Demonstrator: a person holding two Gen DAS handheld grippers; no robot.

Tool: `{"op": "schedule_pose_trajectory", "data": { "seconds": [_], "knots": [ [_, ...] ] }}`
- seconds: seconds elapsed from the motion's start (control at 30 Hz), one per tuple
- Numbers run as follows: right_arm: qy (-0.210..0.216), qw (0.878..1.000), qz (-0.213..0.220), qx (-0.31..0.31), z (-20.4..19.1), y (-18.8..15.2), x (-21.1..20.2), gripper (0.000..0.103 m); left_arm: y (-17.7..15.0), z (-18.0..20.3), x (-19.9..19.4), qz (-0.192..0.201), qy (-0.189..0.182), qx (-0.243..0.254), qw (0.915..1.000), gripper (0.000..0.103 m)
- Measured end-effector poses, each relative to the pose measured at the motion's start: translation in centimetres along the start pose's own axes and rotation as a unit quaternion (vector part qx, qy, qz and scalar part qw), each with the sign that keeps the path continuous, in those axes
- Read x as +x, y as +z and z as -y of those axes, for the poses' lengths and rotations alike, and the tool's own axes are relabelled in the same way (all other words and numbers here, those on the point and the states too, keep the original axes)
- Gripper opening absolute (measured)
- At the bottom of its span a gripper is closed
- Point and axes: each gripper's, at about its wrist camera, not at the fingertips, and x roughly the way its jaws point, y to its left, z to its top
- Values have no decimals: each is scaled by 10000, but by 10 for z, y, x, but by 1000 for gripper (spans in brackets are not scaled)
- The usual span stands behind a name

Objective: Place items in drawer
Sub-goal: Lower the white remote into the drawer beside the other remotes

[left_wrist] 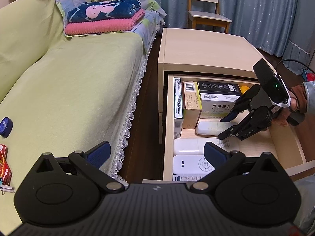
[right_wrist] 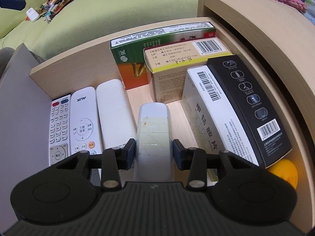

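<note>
1. Leftmost, a bed (left_wrist: pixel 69 74) under a green sheet carries a blue tin (left_wrist: pixel 6 126) and red packets (left_wrist: pixel 5 167) at its near edge, with folded blankets (left_wrist: pixel 104 17) at the far end.
2. Nearer the camera, the left gripper (left_wrist: pixel 156 153) hovers over the gap between bed and drawer, its fingers (left_wrist: pixel 98 154) spread wide and holding nothing.
3. Right of the bed stands a pale wood nightstand (left_wrist: pixel 204 49) with its drawer (left_wrist: pixel 168 129) pulled open.
4. Along the drawer's left wall in the right wrist view lie a keypad remote (right_wrist: pixel 59 125), an AUX remote (right_wrist: pixel 83 122) and a plain white remote (right_wrist: pixel 115 114), side by side and touching.
5. Next lies a taped remote (right_wrist: pixel 152 125), apart from the other three, on the drawer floor.
6. The right gripper (right_wrist: pixel 153 153) straddles that taped remote's near end; its fingers (right_wrist: pixel 131 152) sit just beside each flank with small gaps showing, so they are narrow but not clamped on it.
7. Behind stand a green box (right_wrist: pixel 133 59) and a tan box (right_wrist: pixel 177 64), upright against the left rear.
8. Farther right, a white box (right_wrist: pixel 214 114) and a black box (right_wrist: pixel 250 108) lean together at the drawer's back.
9. At the far corner, an orange ball (right_wrist: pixel 285 175) peeks from under the black box.
10. A hand (left_wrist: pixel 293 108) grips the right gripper's handle; a chair (left_wrist: pixel 204 9) and curtains (left_wrist: pixel 265 9) stand beyond.
</note>
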Motion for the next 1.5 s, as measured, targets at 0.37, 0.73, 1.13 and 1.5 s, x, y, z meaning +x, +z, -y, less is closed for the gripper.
{"op": "schedule_pose_trajectory", "data": {
  "seconds": [0.37, 0.73, 1.13, 1.5],
  "knots": [
    [1423, 9882, 532, 200, -52, 8, -16, 36, -6, -7, -2, -36, 33, -63, 10000, 101],
    [723, 9938, 790, 290, -42, 3, -20, 36, -8, -11, -5, -57, 100, -101, 9999, 101],
    [-426, 9977, 471, -229, -12, -11, -2, 36, -6, -5, -3, -42, -10, -32, 10000, 101],
    [786, 9934, 809, 213, -31, -5, -23, 36, -9, -6, -1, -82, -4, -44, 10000, 101]
  ]
}}
